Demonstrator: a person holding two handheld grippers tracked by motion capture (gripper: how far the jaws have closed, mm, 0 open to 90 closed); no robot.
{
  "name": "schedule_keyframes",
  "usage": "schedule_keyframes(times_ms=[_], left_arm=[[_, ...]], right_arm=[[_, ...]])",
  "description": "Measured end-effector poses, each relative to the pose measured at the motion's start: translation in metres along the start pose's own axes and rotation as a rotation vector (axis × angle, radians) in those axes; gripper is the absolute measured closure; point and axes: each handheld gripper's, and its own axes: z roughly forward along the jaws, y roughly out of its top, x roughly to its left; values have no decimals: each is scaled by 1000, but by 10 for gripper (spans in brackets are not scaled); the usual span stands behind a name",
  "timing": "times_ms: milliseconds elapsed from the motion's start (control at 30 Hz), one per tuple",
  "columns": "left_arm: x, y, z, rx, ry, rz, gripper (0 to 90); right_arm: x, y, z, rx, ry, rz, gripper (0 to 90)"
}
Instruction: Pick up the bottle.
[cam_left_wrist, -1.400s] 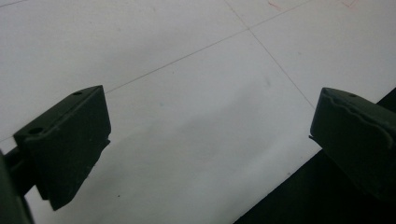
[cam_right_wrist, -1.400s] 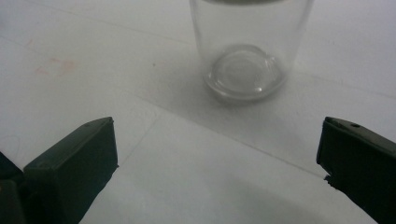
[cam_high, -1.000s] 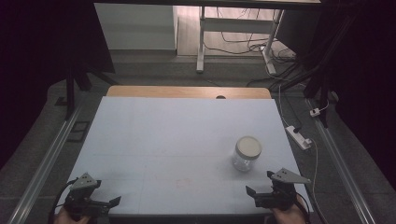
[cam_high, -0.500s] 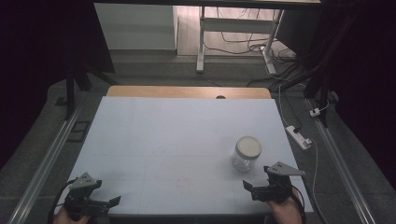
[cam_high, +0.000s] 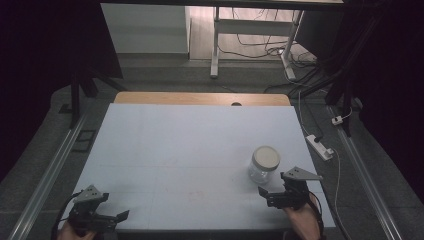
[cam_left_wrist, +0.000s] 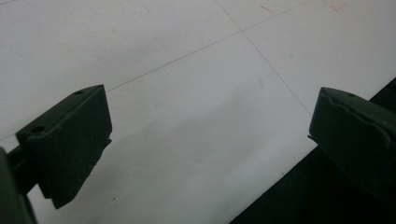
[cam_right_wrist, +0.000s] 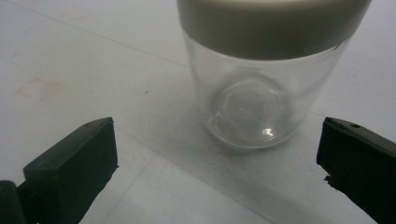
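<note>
A clear glass jar (cam_high: 262, 167) with a beige lid (cam_high: 266, 156) stands upright on the white tabletop (cam_high: 190, 145), near its right front. My right gripper (cam_high: 267, 196) sits just in front of the jar, open, held by a hand. In the right gripper view the jar (cam_right_wrist: 254, 100) stands close ahead, and the right gripper (cam_right_wrist: 217, 154) has a black jaw wide on each side without touching it. My left gripper (cam_high: 117, 217) rests at the table's front left corner, open. In the left gripper view the left gripper (cam_left_wrist: 210, 121) holds nothing above the bare tabletop (cam_left_wrist: 187, 70).
A wooden strip (cam_high: 200, 98) borders the table's far edge. Metal rails (cam_high: 55, 170) run along both sides. A white power strip (cam_high: 318, 146) with a cable lies on the floor to the right. The table's front edge (cam_left_wrist: 280, 172) is right under the left gripper.
My right gripper has moved forward and a little left, closing in on the jar. The left gripper has stayed almost in place.
</note>
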Motion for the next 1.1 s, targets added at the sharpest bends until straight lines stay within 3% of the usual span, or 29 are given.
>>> schedule_keyframes(times_ms=[267,533,867,1100], left_arm=[[0,0,0,3,-6,2,0],[1,0,1,9,-10,-4,0],[1,1,1,11,-16,0,0],[1,1,1,11,-21,1,0]], right_arm=[[-8,7,10,-10,-43,19,0],[-12,15,19,-12,-36,-3,0],[-18,23,33,-8,-24,7,0],[-16,28,41,-7,-22,-31,0]])
